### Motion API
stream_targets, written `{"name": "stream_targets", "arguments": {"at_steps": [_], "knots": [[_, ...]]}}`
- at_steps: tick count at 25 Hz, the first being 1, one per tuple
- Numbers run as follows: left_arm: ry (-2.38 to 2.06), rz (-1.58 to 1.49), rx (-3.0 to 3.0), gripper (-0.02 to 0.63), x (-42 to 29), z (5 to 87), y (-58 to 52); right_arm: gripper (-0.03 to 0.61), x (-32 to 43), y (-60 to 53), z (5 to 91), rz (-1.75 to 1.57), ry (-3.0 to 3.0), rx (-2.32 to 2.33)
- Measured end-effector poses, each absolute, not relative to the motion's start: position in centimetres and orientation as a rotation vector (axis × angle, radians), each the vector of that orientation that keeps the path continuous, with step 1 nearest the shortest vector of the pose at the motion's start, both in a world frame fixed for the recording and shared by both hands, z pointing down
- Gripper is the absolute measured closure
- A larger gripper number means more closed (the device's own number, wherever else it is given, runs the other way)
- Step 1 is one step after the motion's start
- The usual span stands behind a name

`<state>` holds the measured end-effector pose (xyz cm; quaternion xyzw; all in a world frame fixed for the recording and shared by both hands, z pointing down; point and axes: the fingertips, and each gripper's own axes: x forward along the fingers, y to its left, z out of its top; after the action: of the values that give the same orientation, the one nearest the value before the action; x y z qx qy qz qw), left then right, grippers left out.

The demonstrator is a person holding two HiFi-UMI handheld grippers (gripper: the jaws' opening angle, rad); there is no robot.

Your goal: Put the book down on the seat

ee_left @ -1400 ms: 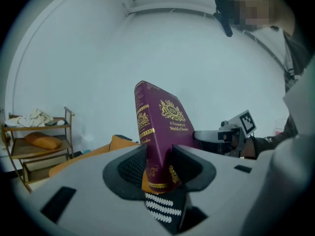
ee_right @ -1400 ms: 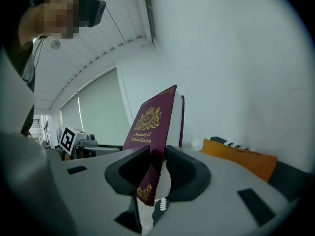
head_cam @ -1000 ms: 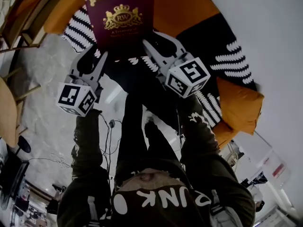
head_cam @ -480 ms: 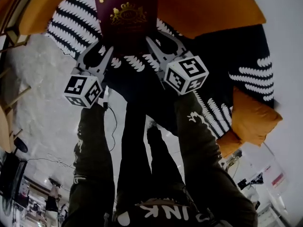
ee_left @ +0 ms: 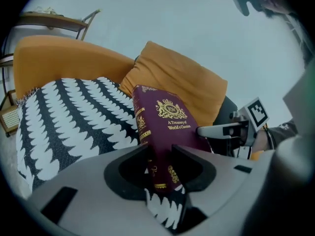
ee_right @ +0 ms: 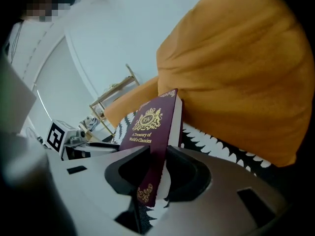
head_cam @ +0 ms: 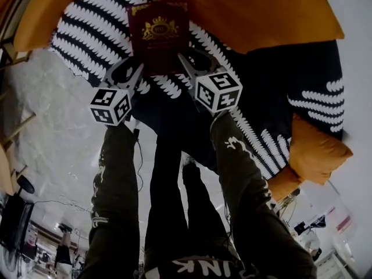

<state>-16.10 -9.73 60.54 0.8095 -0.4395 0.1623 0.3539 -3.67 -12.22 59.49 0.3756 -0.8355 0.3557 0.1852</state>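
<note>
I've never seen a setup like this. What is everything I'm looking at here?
book: one, maroon with gold crest, held over the throw
seat: one, orange, ahead of the person
throw: one, black with white leaf pattern, draped over the seat
cushions: at least two, orange, a big one behind the book, one at the seat's right end
floor: pale grey, left of the seat
cable: one, dark, on the floor
left gripper: grey, marker cube, fingers shut on the book
right gripper: grey, marker cube, fingers shut on the book
legs: two, dark trousers, below the grippers
</note>
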Motion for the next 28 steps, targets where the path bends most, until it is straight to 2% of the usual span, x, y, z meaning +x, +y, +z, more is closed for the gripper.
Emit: {"name": "stream_targets", "arguments": {"at_steps": [7, 8, 10, 12, 13, 14, 17, 22, 28], "knots": [[-1.119, 0.317, 2.118, 0.461, -14.6, 59.7, -10.6, 0.457, -1.5, -13.1, 58.7, 0.890, -2.403, 1.086], [-1.130, 0.307, 2.128, 0.472, -14.5, 59.7, -10.5, 0.459, -0.9, -13.0, 58.8, 0.894, -2.406, 1.109], [-1.177, 0.286, 2.150, 0.544, -15.0, 59.3, -10.6, 0.470, 0.0, -13.0, 59.0, 0.896, -2.403, 1.152], [-1.224, 0.264, 2.169, 0.589, -15.7, 58.5, -10.9, 0.499, 0.5, -13.2, 58.6, 0.840, -2.397, 1.190], [-1.239, 0.259, 2.180, 0.606, -15.8, 58.0, -11.1, 0.549, 0.8, -13.4, 58.1, 0.793, -2.396, 1.212], [-1.252, 0.258, 2.194, 0.608, -15.8, 57.4, -11.3, 0.569, 1.1, -13.7, 57.4, 0.747, -2.401, 1.232], [-1.289, 0.265, 2.259, 0.609, -15.4, 55.1, -11.7, 0.569, 1.2, -14.3, 54.7, 0.652, -2.455, 1.252], [-1.357, 0.238, 2.370, 0.611, -15.0, 48.2, -12.0, 0.569, -0.2, -14.3, 48.6, 0.521, -2.541, 1.230], [-1.438, 0.123, 2.487, 0.611, -14.0, 35.2, -9.8, 0.569, -1.0, -11.6, 36.5, 0.349, -2.659, 1.217]]}}
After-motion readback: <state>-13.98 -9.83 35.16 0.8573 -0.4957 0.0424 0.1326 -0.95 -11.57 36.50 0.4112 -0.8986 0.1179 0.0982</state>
